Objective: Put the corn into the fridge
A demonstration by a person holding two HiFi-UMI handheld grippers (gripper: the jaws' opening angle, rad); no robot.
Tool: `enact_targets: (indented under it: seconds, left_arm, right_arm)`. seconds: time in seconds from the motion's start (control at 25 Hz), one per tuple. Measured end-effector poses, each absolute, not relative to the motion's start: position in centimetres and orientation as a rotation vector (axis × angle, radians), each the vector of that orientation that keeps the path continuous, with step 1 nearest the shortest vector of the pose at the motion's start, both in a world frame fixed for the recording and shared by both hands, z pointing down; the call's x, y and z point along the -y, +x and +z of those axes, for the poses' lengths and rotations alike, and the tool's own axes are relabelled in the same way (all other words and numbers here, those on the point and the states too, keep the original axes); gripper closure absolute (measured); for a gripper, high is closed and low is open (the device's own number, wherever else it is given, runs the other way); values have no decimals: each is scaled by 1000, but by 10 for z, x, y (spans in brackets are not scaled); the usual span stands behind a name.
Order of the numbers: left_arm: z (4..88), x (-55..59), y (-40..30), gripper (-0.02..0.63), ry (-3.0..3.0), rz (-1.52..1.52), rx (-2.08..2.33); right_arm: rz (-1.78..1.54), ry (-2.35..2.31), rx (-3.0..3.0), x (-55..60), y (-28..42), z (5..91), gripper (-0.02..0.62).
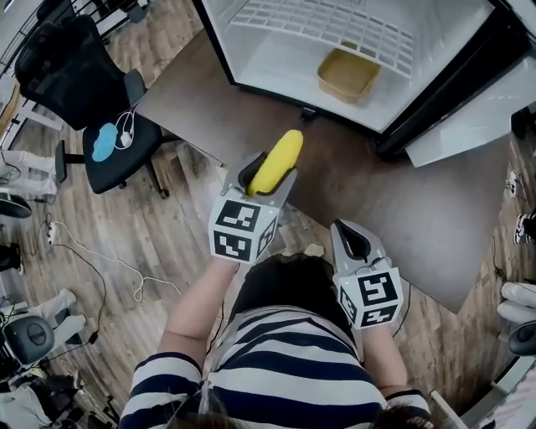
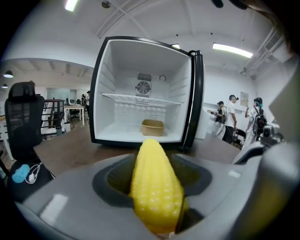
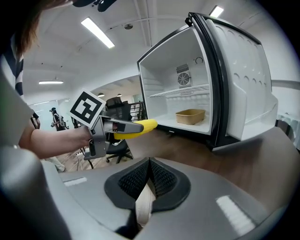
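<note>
Left gripper (image 1: 268, 186) is pictured clamped on the corn (image 1: 278, 159), its jaws pressed against the cob's two sides. Ahead of it, a small fridge (image 1: 276, 59) is shown standing open on a brown surface (image 1: 377, 193), with its door (image 1: 469, 117) swung out to the right. Inside, a tan tray (image 1: 347, 75) is seen on the fridge floor beneath a white wire shelf (image 1: 335, 25); the tray is shown empty. The corn is seen as a bright yellow cob, ridged with neat rows of kernels and tapered to a rounded tip. It is gripped at its thicker end, so that most of its length is carried forward past the jaws, tip aimed at the fridge opening. The cob is held outside the fridge, above the brown surface. Further right, the right gripper (image 1: 356, 245) is held closer to the person, its jaws brought together with nothing caught between them.
</note>
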State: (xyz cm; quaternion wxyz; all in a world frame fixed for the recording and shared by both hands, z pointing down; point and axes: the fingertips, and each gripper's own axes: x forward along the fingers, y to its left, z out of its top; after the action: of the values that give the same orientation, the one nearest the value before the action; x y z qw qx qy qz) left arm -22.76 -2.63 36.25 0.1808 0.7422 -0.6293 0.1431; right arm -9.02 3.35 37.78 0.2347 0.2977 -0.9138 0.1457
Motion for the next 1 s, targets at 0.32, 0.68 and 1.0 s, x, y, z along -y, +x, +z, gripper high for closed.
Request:
enact_targets:
  seconds: [0.32, 0.68, 1.0]
  left_arm:
    - [351, 61, -242, 606, 2047, 355, 1864]
    - [336, 106, -265, 606, 2023, 312, 1976]
    - [338, 157, -293, 606, 2080, 317, 1929]
  right_arm:
    - [374, 702, 2552, 7, -110, 376, 597]
    - [321, 632, 2594, 53, -137, 375, 597]
    - [340, 736, 2594, 102, -180, 371, 597]
